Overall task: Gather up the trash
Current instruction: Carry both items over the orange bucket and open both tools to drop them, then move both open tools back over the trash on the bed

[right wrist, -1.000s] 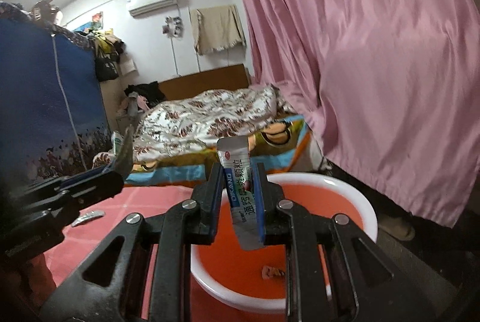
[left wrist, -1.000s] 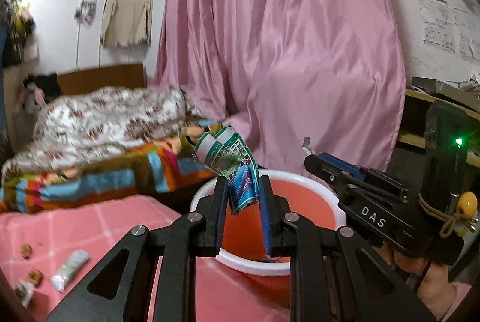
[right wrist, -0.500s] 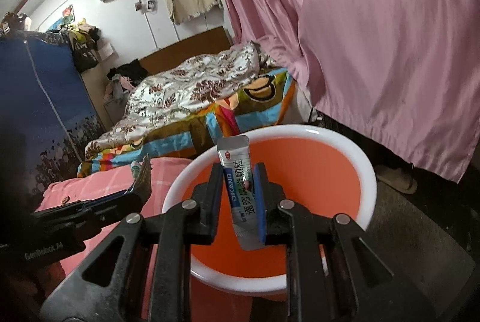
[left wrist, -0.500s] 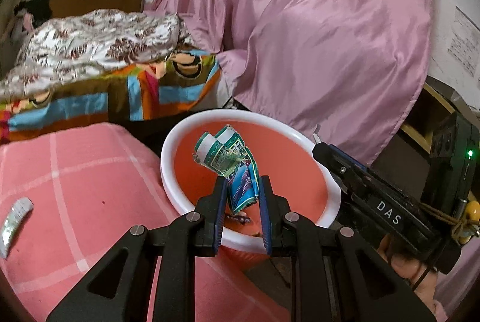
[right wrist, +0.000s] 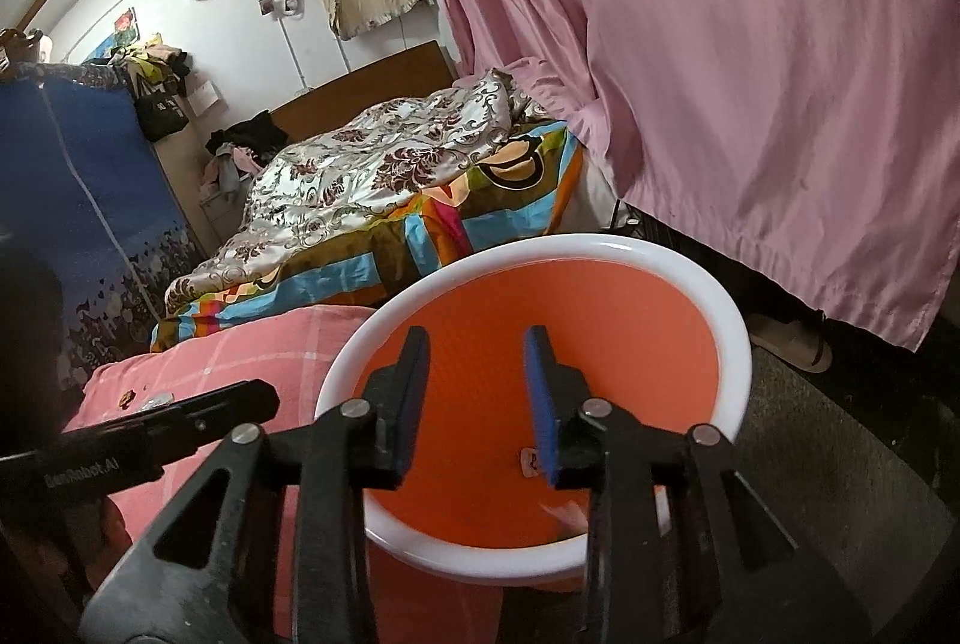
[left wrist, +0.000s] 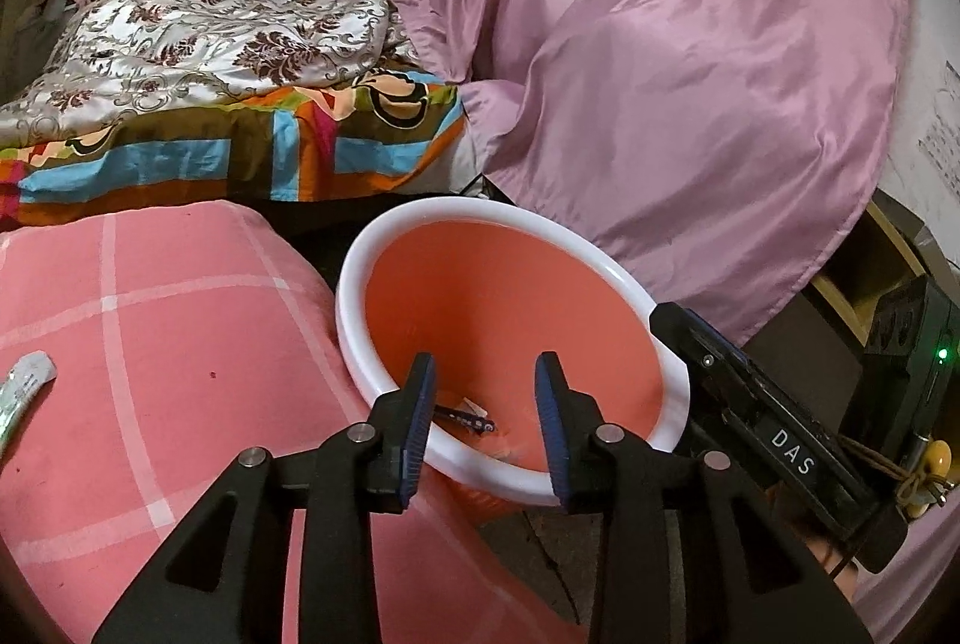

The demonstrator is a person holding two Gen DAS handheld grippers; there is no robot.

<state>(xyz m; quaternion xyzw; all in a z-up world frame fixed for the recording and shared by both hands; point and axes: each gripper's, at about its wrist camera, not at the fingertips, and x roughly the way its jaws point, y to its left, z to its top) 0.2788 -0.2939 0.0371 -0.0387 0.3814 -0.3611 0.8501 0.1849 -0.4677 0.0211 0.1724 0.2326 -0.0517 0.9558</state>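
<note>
At the far left of the left wrist view a crumpled wrapper (left wrist: pixel 24 392) lies on the pink checked cloth (left wrist: pixel 150 332), well apart from everything else. Beyond the cloth, farther off, a bright striped bedspread (left wrist: pixel 252 152) hangs over a bed under a flowered quilt (left wrist: pixel 198 38). Moving right, the left gripper (left wrist: pixel 483 374) is released, its jaws spread wide with nothing between them, and it hovers over the near rim of the orange bucket (left wrist: pixel 510 296), which stands just beside the right edge of the cloth. Down between those jaws, at the bottom of the bucket, lie a few bits of trash (left wrist: pixel 465 413): a dark wrapper and some pale scraps, too small to tell apart. To the right of the bucket the other tool, marked DAS, reaches in over the rim, and behind it a pink curtain (left wrist: pixel 690 74) fills the far right. In the right wrist view a blue wardrobe (right wrist: pixel 66 200) stands at the far left, with the same bed beyond the pink cloth. The right gripper (right wrist: pixel 477 377) is likewise released, jaws apart and empty, poised over the white-rimmed bucket (right wrist: pixel 729 308). A small pale packet (right wrist: pixel 529 463) rests low inside the bucket, just beside the right jaw. Farther right, a sandal (right wrist: pixel 789 341) sits on the dark floor under the curtain hem.
</note>
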